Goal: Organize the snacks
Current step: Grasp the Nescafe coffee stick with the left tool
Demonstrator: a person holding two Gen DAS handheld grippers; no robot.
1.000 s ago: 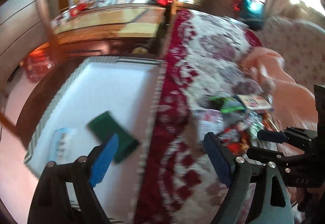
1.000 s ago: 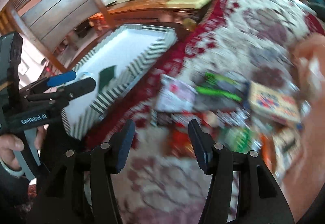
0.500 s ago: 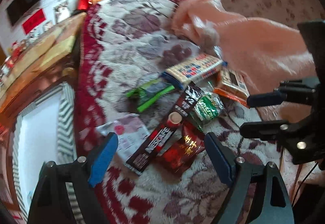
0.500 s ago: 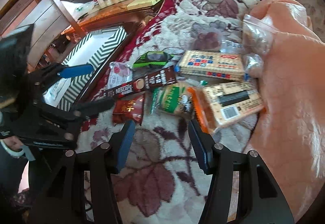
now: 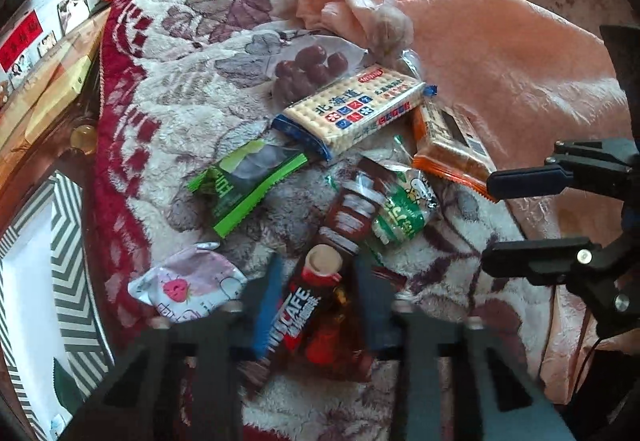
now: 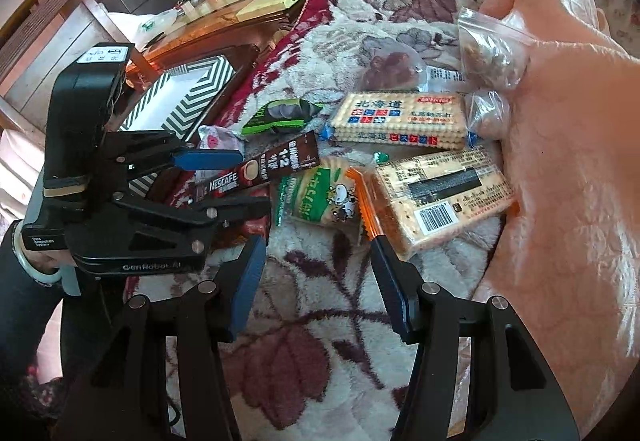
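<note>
Had the left gripper (image 5: 320,305) straddling the near end of the Nescafé box (image 6: 264,169), jaws just closing in on it; could not tell through the blur whether the pads pressed. Held the right gripper (image 6: 316,281) spread wide with nothing between the fingers, just short of the snack pile.

Found every loose snack lying on the floral blanket (image 6: 320,361), with a peach cloth (image 6: 560,161) bunched along one side. Saw the striped box (image 6: 180,109) beside the blanket's red border, white inside, with a dark green packet (image 5: 64,387) on its floor. Noted a blue-printed cracker pack (image 6: 400,117) just beside an orange-edged cracker pack (image 6: 444,197). Spotted a clear zip bag (image 6: 488,49) of brownish pieces against the cloth and a clear bag (image 6: 388,67) of dark red fruit near it. Counted, smaller yet, a green-and-white packet (image 6: 320,197), a green wrapper (image 6: 280,115), a pink-and-white pouch (image 5: 188,289) and a red packet (image 5: 328,341) touching the Nescafé box.
</note>
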